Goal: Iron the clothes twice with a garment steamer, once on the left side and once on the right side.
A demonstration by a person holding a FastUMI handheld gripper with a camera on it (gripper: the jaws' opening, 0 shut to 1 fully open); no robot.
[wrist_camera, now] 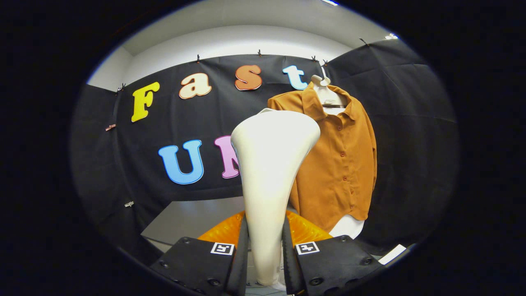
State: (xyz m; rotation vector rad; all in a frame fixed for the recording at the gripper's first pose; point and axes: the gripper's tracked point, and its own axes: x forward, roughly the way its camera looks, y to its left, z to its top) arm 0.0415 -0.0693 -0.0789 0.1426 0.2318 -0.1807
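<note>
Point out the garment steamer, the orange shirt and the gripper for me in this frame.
garment steamer (269, 164): gripper view, on its white neck above the fingers.
orange shirt (343, 164): gripper view, on the buttoned front, beyond the steamer.
gripper (265, 263): gripper view, midway between the fingers, which clamp the steamer's handle.

No readable text, brand or number appears on the steamer (269, 172) or the shirt (341, 160); the gripper (265, 250), clamped on the steamer, carries only two square coded markers.
</note>
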